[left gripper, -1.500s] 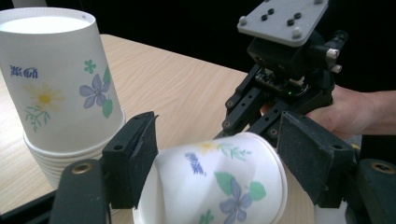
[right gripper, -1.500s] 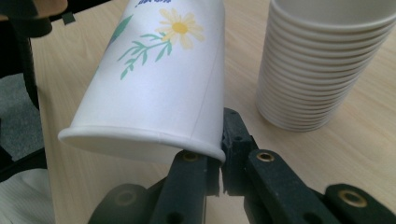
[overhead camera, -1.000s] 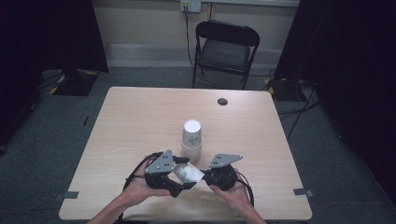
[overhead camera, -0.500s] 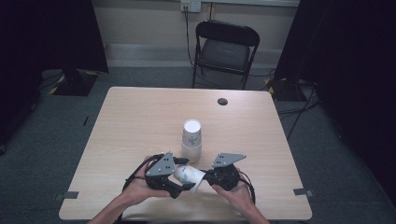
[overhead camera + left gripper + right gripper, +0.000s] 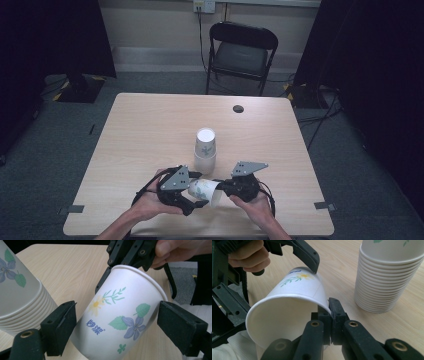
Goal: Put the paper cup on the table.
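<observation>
- The left hand-held gripper (image 5: 117, 322) had just been opening — its jaws stood wide, clear of the paper cup (image 5: 120, 315) between them.
- The right hand-held gripper (image 5: 329, 315) was clamped on the cup's rim.
- The cup hung on its side above the table (image 5: 150, 130), at six o'clock from the cup stack (image 5: 205, 150) — likely a completed handover.

Left tool (image 5: 117, 325) jaws newly wider apart.

There were 2 grippers, left gripper (image 5: 199, 196) & right gripper (image 5: 218, 187), 1 loose paper cup (image 5: 204, 190), 1 stack of cups (image 5: 205, 150), 1 counter (image 5: 145, 130), 1 folding chair (image 5: 241, 50) behind.
</observation>
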